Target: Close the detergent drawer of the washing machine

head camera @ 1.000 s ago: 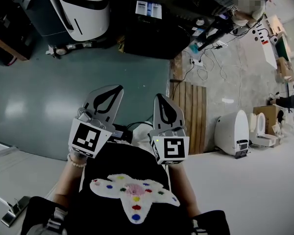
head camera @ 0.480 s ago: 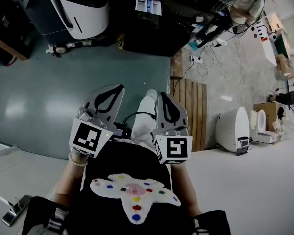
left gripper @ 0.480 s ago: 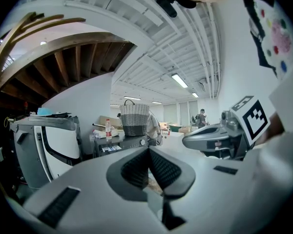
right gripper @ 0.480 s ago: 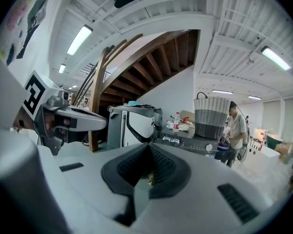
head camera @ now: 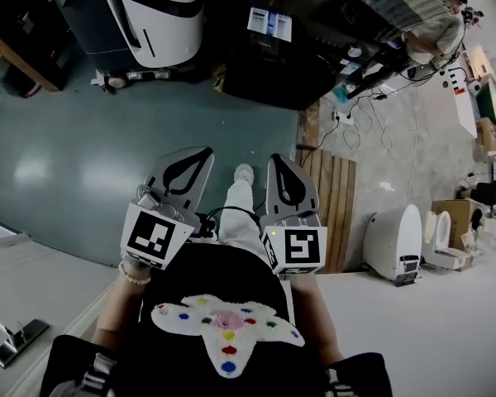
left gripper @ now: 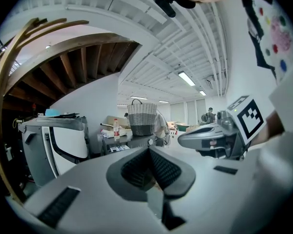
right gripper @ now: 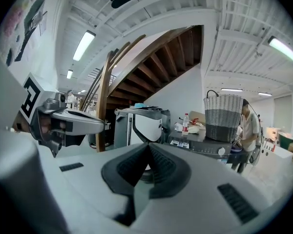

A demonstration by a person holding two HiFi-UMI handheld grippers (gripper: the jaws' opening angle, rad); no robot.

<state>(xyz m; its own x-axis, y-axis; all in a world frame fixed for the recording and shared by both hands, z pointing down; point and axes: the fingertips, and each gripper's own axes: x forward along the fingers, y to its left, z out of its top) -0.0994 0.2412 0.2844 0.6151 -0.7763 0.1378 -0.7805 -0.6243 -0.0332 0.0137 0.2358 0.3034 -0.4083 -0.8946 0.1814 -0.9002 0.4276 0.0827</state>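
I see both grippers held out in front of the wearer's black top, side by side but not touching, both pointing out across the floor. The left gripper (head camera: pixel 198 155) is clenched, and its own view shows the ribbed faces meeting with nothing between them. The right gripper (head camera: pixel 278 162) is clenched the same way and is also empty. Between them, the wearer's white shoe (head camera: pixel 243 174) rests on the teal floor (head camera: pixel 66 155).

The washing machine (head camera: pixel 269 60), a dark box, stands at the far edge of that floor, well apart from both grippers. Along its top front edge is a white-and-blue piece that I take for the detergent drawer (head camera: pixel 270 21); I cannot tell whether it stands out. A grey woven basket (right gripper: pixel 223 117) rises at the machine's right end, and a red-capped bottle (right gripper: pixel 186 123) stands nearer its left. A person (head camera: pixel 434 27) stands just beside the machine's right corner. A white-and-black appliance (head camera: pixel 161 11) stands to the machine's left. A wooden slatted board (head camera: pixel 331 197) lies on the floor just right of the right gripper.
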